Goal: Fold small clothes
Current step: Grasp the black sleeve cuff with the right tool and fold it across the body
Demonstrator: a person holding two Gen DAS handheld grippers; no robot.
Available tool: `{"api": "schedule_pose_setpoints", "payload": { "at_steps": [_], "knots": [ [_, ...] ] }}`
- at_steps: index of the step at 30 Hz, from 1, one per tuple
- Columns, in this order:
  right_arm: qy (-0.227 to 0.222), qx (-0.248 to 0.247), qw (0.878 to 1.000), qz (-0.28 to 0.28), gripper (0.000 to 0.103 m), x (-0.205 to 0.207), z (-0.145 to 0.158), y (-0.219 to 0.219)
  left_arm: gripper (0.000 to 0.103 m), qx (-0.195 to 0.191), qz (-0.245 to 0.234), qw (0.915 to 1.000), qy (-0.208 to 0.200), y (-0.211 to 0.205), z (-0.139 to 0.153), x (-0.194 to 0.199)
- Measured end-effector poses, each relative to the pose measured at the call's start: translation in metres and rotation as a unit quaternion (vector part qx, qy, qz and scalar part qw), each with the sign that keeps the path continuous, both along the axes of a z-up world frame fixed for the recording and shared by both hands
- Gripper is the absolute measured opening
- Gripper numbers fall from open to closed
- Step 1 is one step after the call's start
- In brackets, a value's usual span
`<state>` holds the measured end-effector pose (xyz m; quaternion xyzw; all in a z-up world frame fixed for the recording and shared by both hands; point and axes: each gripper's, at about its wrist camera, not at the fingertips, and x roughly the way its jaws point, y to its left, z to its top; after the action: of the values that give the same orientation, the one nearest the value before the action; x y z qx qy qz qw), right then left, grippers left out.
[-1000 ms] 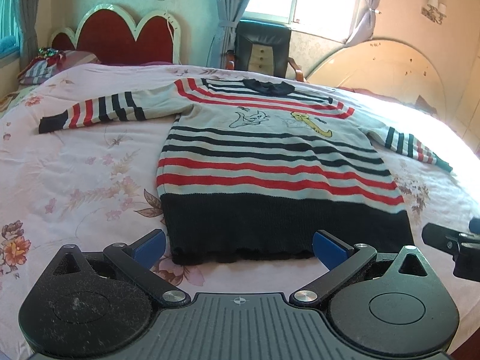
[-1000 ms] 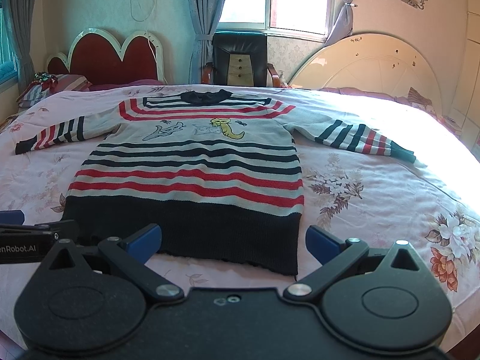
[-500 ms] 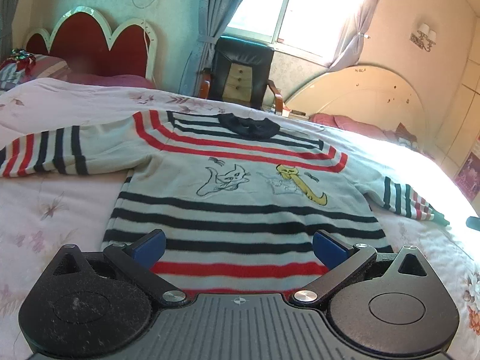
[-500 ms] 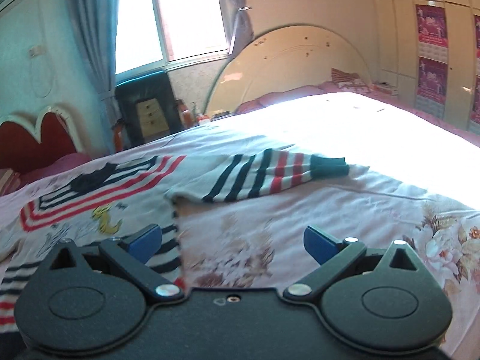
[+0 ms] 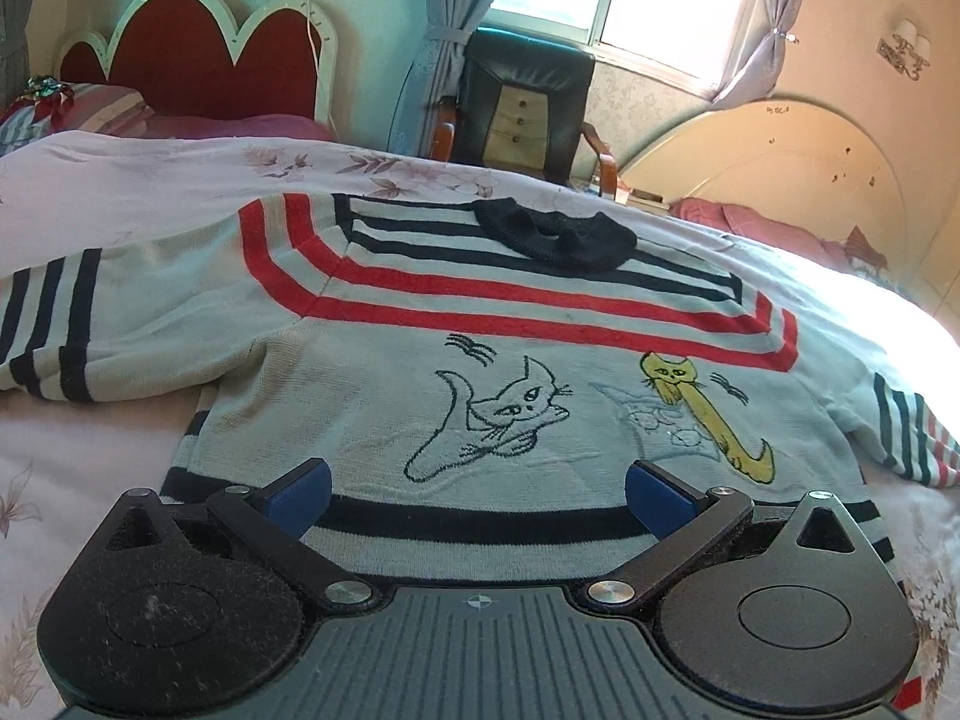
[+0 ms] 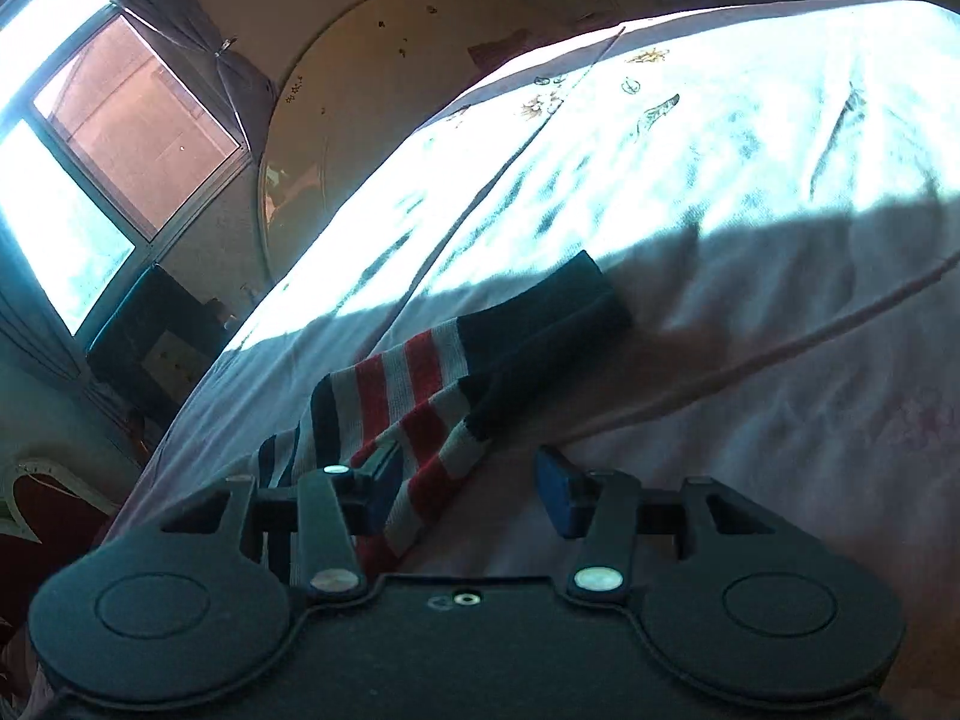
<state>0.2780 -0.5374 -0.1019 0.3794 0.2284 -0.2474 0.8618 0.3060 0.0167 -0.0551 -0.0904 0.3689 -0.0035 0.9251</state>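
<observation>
Right claw [image 6: 468, 489], low centre, is closing around the sleeve [image 6: 420, 396]; pinch both layers. Left claw [image 5: 477, 495] gapes, empty.

Bed [image 5: 150, 180], pink floral bedspread: one striped sweater [image 5: 480, 324] lay flat, sleeves spread; pillows [image 5: 102, 111] lay at headboard.

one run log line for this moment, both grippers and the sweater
left gripper: open over sweater | right gripper: closing around sleeve

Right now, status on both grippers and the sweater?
Left gripper open over sweater chest. Right gripper closing around striped sleeve, not yet pinched. Nothing in the way.
</observation>
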Motion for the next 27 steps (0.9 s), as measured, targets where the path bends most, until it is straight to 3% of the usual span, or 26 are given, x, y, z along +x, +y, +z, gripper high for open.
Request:
{"api": "schedule_pose_setpoints", "payload": {
  "at_steps": [2,4,6,9,11,13,16,20,25,26,27],
  "knots": [
    [-0.025,0.018,0.999,-0.012,0.046,0.001,-0.009,-0.011,0.103,0.005,0.0,1.0,0.002,-0.002,-0.006,0.013],
    [-0.038,0.026,0.999,-0.022,0.035,0.001,-0.014,-0.018,0.103,0.003,0.0,1.0,0.004,-0.003,-0.009,0.024],
    [-0.034,0.03,0.999,-0.027,0.008,0.006,-0.017,-0.029,0.103,0.0,-0.001,1.0,0.008,-0.002,-0.012,0.036],
    [-0.028,0.025,0.999,-0.026,0.007,0.009,-0.014,-0.038,0.103,0.001,-0.002,0.9998,0.021,0.003,-0.014,0.053],
    [-0.01,-0.042,0.999,0.002,0.007,0.021,0.006,-0.016,0.103,-0.001,-0.003,0.9991,0.042,0.009,-0.019,0.064],
    [-0.016,-0.104,0.992,0.065,0.007,0.038,0.029,0.019,0.103,-0.028,-0.008,0.9988,0.039,0.02,-0.02,0.068],
    [-0.027,-0.178,0.964,0.197,0.007,0.066,0.057,0.096,0.103,-0.039,-0.008,0.9985,0.038,0.031,-0.018,0.07],
    [-0.034,-0.196,0.912,0.36,0.007,0.095,0.06,0.213,0.103,-0.058,0.001,0.9979,0.03,0.046,-0.01,0.065],
    [-0.016,-0.2,0.87,0.451,0.007,0.11,0.039,0.308,0.103,-0.093,0.012,0.9954,0.017,0.062,-0.003,0.057],
    [-0.006,-0.2,0.864,0.462,0.008,0.113,0.033,0.321,0.103,-0.098,0.013,0.995,0.014,0.063,-0.002,0.056],
    [0.003,-0.206,0.858,0.47,0.016,0.114,0.027,0.331,0.103,-0.104,0.011,0.9945,0.011,0.062,-0.002,0.056]
  ]
}}
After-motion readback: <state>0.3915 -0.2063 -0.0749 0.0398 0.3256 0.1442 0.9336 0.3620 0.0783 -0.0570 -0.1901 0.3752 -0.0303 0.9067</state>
